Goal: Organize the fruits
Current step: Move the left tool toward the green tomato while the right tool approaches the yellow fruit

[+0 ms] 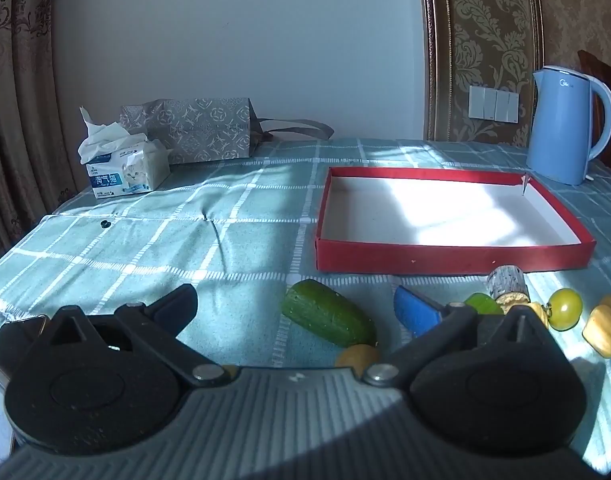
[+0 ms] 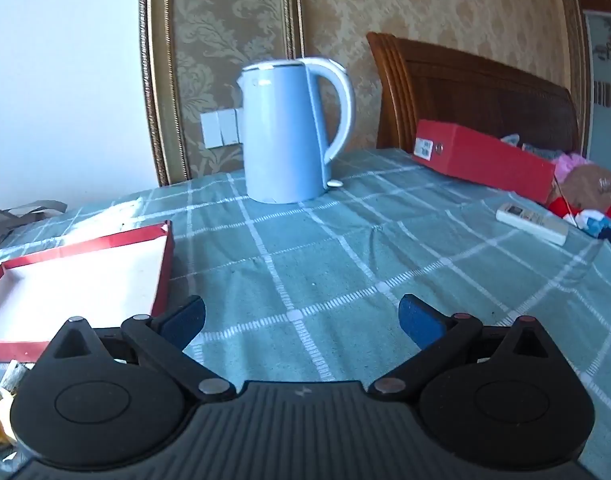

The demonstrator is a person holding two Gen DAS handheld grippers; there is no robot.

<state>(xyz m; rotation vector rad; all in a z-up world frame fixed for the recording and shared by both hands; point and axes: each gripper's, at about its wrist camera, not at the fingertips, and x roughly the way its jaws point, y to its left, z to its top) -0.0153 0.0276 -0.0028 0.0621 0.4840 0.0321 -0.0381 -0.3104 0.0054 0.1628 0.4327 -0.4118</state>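
A green cucumber (image 1: 328,313) lies on the checked cloth between the jaws of my left gripper (image 1: 295,310), which is open and empty. A yellow-brown fruit (image 1: 357,357) lies just below it. To the right lie a green fruit (image 1: 483,304), a yellow-green tomato (image 1: 564,308), a yellow pepper (image 1: 603,335) and a grey stub (image 1: 507,282). The empty red tray (image 1: 445,258) sits behind them; its corner shows in the right wrist view (image 2: 165,264). My right gripper (image 2: 301,318) is open and empty over bare cloth.
A blue kettle (image 2: 289,136) stands at the back, also in the left wrist view (image 1: 565,124). A tissue pack (image 1: 123,166) and patterned bag (image 1: 193,130) sit back left. A red box (image 2: 485,156), remote (image 2: 531,222) and soft toys (image 2: 593,196) lie right.
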